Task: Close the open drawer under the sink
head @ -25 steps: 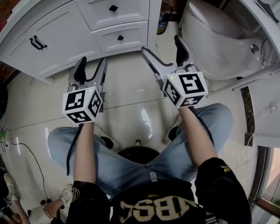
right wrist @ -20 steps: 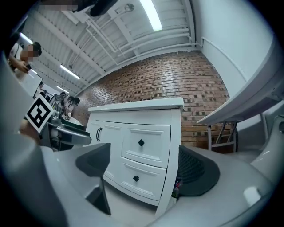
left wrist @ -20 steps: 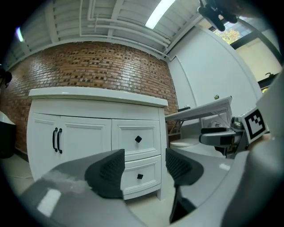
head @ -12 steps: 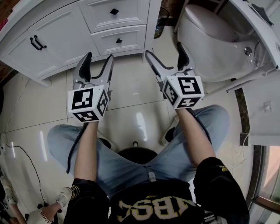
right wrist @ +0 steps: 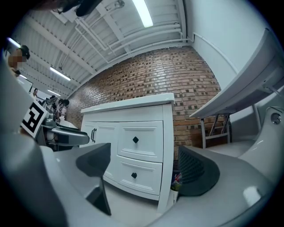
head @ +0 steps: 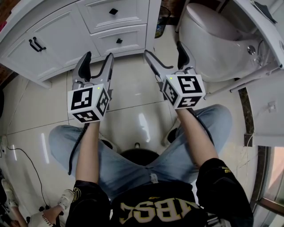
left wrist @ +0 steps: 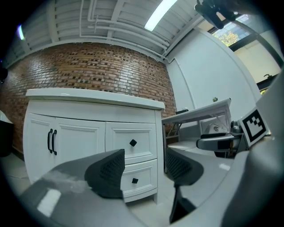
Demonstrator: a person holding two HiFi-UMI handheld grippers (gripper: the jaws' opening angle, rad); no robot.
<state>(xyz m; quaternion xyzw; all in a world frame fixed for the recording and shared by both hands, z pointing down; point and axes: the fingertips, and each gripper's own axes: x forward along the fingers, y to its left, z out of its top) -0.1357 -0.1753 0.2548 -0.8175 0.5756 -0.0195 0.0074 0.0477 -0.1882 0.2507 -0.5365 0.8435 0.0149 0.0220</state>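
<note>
The white vanity cabinet stands at the top of the head view, with an upper drawer and a lower drawer, each bearing a black knob. Both drawer fronts look flush with the cabinet in the left gripper view, upper drawer over lower drawer. My left gripper hovers over the floor short of the lower drawer, open and empty. My right gripper is level beside it, near the cabinet's right corner, also open with nothing between its fingers. Both point at the cabinet: left gripper, right gripper.
Double doors with black handles fill the cabinet's left part. A white toilet stands to the right, with a white folding frame beyond it. I sit on a dark stool over glossy tiled floor. A cable lies at left.
My left gripper has lifted slightly and sits a bit nearer the cabinet. The right gripper has hardly shifted. Both stay open.
</note>
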